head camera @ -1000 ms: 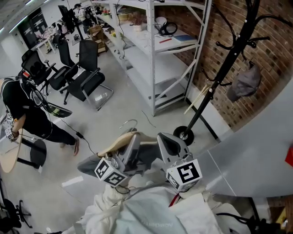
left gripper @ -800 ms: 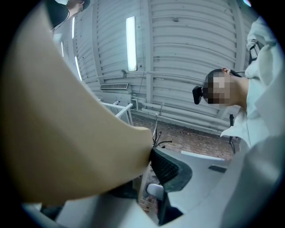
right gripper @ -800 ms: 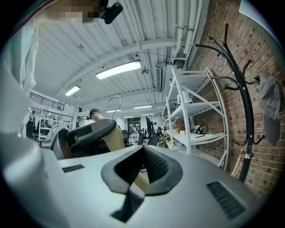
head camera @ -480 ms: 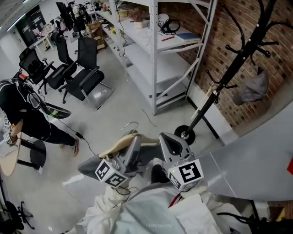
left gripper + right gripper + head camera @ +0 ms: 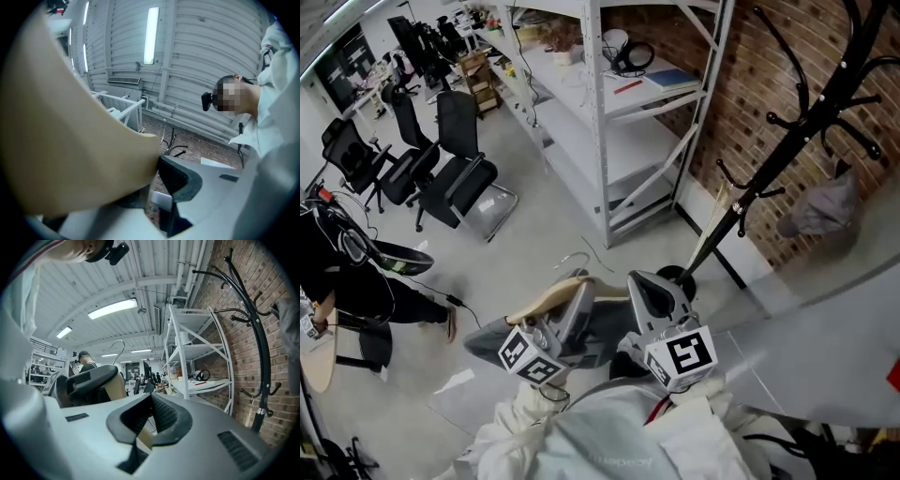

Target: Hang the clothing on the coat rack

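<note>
A wooden hanger (image 5: 546, 298) with a metal hook (image 5: 572, 259) carries a grey garment (image 5: 602, 328) in the head view. My left gripper (image 5: 570, 314) is shut on the hanger's left arm; in the left gripper view the pale wood (image 5: 79, 154) fills the frame against my left gripper (image 5: 157, 164). My right gripper (image 5: 651, 296) is shut on the hanger's right arm, and a sliver of wood shows between its pads (image 5: 161, 416). The black coat rack (image 5: 787, 141) stands at the right by the brick wall, its base (image 5: 677, 275) just beyond the grippers.
A grey cap-like item (image 5: 821, 208) hangs on the rack. A white metal shelf unit (image 5: 605, 112) stands left of the rack. Black office chairs (image 5: 459, 178) and a seated person (image 5: 342, 272) are at the left. A white table edge (image 5: 825, 347) lies at the right.
Both grippers have carried the hanger and garment across the floor toward the rack; its base and the shelf now sit closer and more central. The grips are unchanged.
</note>
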`<state>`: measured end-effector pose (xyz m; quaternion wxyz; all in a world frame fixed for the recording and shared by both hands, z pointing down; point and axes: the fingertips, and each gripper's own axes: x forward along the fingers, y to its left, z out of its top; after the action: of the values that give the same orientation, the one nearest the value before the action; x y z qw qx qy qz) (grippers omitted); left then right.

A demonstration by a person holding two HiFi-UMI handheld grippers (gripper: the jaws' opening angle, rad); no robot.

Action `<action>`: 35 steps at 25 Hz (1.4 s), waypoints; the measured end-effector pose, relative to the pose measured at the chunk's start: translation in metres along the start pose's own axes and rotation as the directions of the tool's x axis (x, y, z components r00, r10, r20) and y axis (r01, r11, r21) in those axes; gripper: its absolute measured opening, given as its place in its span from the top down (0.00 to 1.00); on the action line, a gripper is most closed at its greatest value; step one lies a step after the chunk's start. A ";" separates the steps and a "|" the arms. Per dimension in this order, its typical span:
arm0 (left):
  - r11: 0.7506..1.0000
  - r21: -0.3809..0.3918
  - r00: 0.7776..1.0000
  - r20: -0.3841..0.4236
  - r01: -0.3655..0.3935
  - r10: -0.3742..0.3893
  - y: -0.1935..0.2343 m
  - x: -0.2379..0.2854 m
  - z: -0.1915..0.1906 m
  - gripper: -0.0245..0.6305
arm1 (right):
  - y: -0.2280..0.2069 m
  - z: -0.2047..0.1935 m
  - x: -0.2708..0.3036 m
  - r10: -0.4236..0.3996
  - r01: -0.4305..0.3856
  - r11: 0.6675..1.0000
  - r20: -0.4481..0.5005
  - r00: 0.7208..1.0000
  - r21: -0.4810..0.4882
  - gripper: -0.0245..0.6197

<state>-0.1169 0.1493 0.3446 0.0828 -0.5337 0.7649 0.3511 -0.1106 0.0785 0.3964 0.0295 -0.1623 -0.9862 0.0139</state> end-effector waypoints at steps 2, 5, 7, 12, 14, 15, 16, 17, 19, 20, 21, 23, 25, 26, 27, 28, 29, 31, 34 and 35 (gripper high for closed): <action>1.000 -0.004 1.000 -0.011 0.028 -0.028 0.008 0.019 -0.007 0.81 | -0.020 -0.001 0.009 -0.025 0.025 1.000 -0.003 1.000 0.004 0.92; 0.998 -0.020 0.998 -0.029 0.059 -0.059 0.021 0.052 -0.023 0.81 | -0.056 -0.003 0.020 -0.057 0.057 0.998 0.001 0.998 0.010 0.92; 0.997 -0.030 0.997 -0.037 0.072 -0.074 0.029 0.072 -0.034 0.81 | -0.078 -0.002 0.025 -0.073 0.072 0.997 0.008 0.997 0.011 0.92; 0.992 -0.052 0.991 -0.063 0.117 -0.121 0.042 0.121 -0.052 0.81 | -0.130 0.006 0.034 -0.131 0.131 0.991 0.020 0.991 0.012 0.92; 0.989 -0.058 0.988 -0.069 0.136 -0.140 0.046 0.137 -0.057 0.81 | -0.145 0.012 0.037 -0.150 0.150 0.989 0.032 0.988 0.007 0.92; 0.988 -0.060 0.986 -0.071 0.145 -0.149 0.049 0.143 -0.060 0.81 | -0.151 0.012 0.038 -0.160 0.160 0.987 0.037 0.986 0.004 0.92; 0.986 -0.063 0.985 -0.071 0.154 -0.158 0.051 0.148 -0.063 0.81 | -0.157 0.012 0.038 -0.169 0.170 0.986 0.042 0.985 0.002 0.92; 0.984 -0.066 0.983 -0.071 0.164 -0.168 0.054 0.152 -0.066 0.81 | -0.163 0.010 0.039 -0.180 0.180 0.984 0.046 0.983 0.000 0.92; 0.980 -0.074 0.979 -0.075 0.184 -0.190 0.057 0.162 -0.073 0.81 | -0.175 0.008 0.038 -0.203 0.203 0.979 0.053 0.978 -0.002 0.92; 0.977 -0.080 0.977 -0.077 0.195 -0.201 0.057 0.167 -0.075 0.81 | -0.180 0.008 0.037 -0.215 0.216 0.976 0.056 0.975 -0.002 0.92; 0.975 -0.087 0.974 -0.079 0.206 -0.213 0.057 0.172 -0.077 0.81 | -0.184 0.009 0.036 -0.228 0.228 0.974 0.058 0.972 -0.002 0.92; 0.968 -0.102 0.968 -0.086 0.229 -0.238 0.056 0.182 -0.080 0.81 | -0.193 0.012 0.032 -0.255 0.256 0.967 0.064 0.965 -0.001 0.92; 0.960 -0.118 0.960 -0.096 0.252 -0.264 0.054 0.191 -0.085 0.81 | -0.201 0.013 0.028 -0.286 0.286 0.958 0.067 0.956 0.001 0.92; 0.956 -0.126 0.956 -0.101 0.264 -0.277 0.053 0.195 -0.088 0.81 | -0.206 0.014 0.026 -0.301 0.301 0.953 0.068 0.951 0.003 0.92; 0.952 -0.135 0.951 -0.106 0.275 -0.290 0.052 0.200 -0.091 0.81 | -0.210 0.014 0.024 -0.316 0.317 0.949 0.068 0.946 0.005 0.92; 0.947 -0.144 0.946 -0.112 0.287 -0.303 0.051 0.204 -0.093 0.81 | -0.215 0.014 0.022 -0.332 0.333 0.943 0.069 0.941 0.007 0.92; 0.942 -0.156 0.941 -0.118 0.298 -0.318 0.050 0.208 -0.096 0.81 | -0.219 0.014 0.020 -0.351 0.351 0.936 0.069 0.934 0.010 0.92; 0.929 -0.187 0.928 -0.133 0.321 -0.347 0.051 0.216 -0.103 0.81 | -0.226 0.013 0.017 -0.391 0.391 0.920 0.066 0.918 0.018 0.92; 0.901 -0.238 0.903 -0.150 0.362 -0.402 0.051 0.231 -0.112 0.81 | -0.238 0.013 0.014 -0.452 0.451 0.892 0.062 0.890 0.020 0.92; 0.889 -0.258 0.891 -0.155 0.380 -0.426 0.051 0.235 -0.115 0.81 | -0.242 0.013 0.013 -0.477 0.477 0.879 0.061 0.877 0.021 0.92</action>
<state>-0.2309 -0.0919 0.3349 0.0143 -0.7208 0.5975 0.3511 -0.2010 -0.1470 0.3931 0.0009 0.0861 -0.9962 0.0142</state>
